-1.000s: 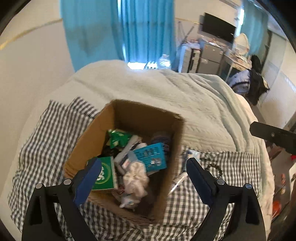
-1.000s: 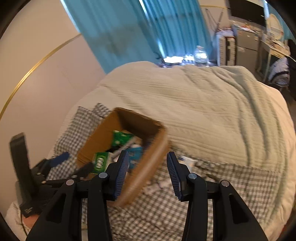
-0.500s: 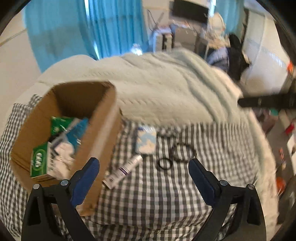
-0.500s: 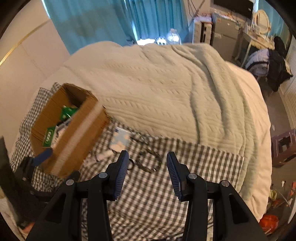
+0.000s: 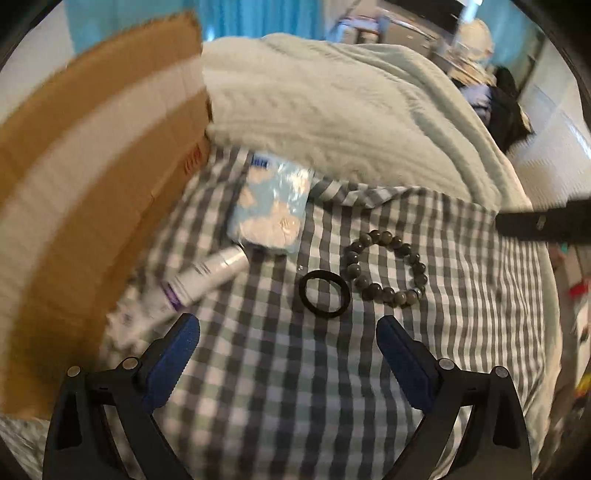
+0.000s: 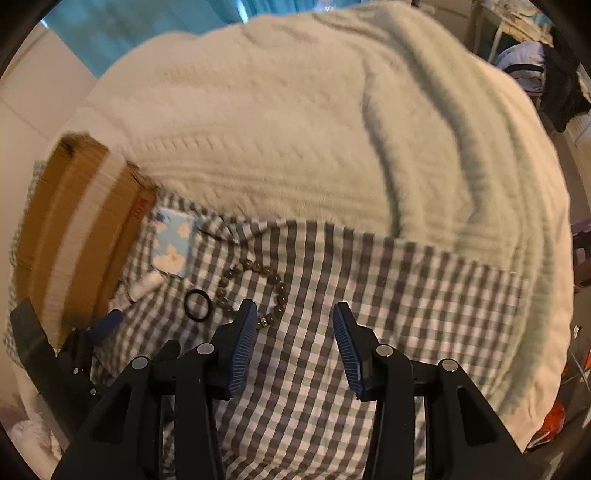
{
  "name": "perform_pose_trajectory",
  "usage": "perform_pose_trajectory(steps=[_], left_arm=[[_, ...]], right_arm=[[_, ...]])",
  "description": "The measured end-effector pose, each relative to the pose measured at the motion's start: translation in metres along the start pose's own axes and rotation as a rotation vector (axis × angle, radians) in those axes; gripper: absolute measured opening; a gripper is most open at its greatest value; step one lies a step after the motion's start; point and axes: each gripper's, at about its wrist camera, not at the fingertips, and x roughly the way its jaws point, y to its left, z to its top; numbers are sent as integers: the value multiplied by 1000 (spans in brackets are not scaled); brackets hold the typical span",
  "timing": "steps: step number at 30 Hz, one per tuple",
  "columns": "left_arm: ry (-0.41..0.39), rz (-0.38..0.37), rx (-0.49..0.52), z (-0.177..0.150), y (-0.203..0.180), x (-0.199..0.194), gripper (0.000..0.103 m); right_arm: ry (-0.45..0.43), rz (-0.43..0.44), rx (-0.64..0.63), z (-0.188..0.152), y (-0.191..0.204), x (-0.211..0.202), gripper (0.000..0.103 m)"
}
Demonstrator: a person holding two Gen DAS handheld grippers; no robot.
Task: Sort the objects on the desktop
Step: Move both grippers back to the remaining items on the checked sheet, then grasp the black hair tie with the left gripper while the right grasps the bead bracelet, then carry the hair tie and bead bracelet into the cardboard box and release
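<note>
On the checked cloth [image 5: 288, 387] lie a black hair tie [image 5: 324, 294], a grey bead bracelet [image 5: 386, 266], a white tube [image 5: 207, 277] and a light blue tissue pack [image 5: 271, 206]. A cardboard box [image 5: 85, 192] stands at the left. My left gripper [image 5: 286, 347] is open and empty, low over the cloth just short of the hair tie. My right gripper [image 6: 293, 332] is open and empty; its left fingertip is beside the bracelet [image 6: 255, 288]. The hair tie [image 6: 198, 305], tissue pack [image 6: 173, 243] and box [image 6: 77, 236] also show in the right wrist view.
A pale knitted blanket [image 6: 314, 122] covers the bed behind the cloth. Blue curtains [image 6: 122, 29] hang at the back. Room clutter and furniture stand at the far right [image 6: 546, 70]. The bed edge drops off at the right.
Both grippers have swung right from the box and dropped close to the cloth. The loose items now lie right in front of the fingers. The box interior is out of view.
</note>
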Motion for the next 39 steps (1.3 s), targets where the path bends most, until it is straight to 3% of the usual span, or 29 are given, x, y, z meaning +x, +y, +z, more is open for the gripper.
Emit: perform_pose_trajectory(steps=[2, 5, 8, 12, 14, 16, 17, 19, 28, 34, 39], left_arm=[[11, -10, -41, 0, 0, 12, 96], [10, 39, -51, 5, -2, 24, 77], [37, 13, -88, 10, 2, 38, 74], [24, 3, -111, 15, 6, 44, 68], [20, 8, -87, 16, 4, 46, 55], [12, -11, -62, 14, 4, 48, 22], [15, -26, -57, 13, 4, 48, 17], [15, -40, -56, 11, 8, 45, 7], [22, -93, -118, 2, 35, 8, 3], [-50, -131, -120, 4, 42, -47, 3], [-96, -164, -128, 23, 42, -98, 3]], right_arm=[[29, 10, -17, -1, 4, 22, 43], [34, -21, -32, -2, 9, 44, 39], [22, -51, -53, -2, 12, 60, 35], [68, -10, -28, -4, 7, 86, 35], [78, -23, -58, -8, 10, 94, 36], [83, -49, -94, -10, 15, 99, 35], [85, -63, -102, -11, 15, 99, 32], [91, -79, -109, -11, 16, 98, 13], [17, -71, -99, -20, 10, 38, 11], [-61, -125, -155, -21, 30, -32, 11], [-160, -100, -152, -5, 52, -101, 11]])
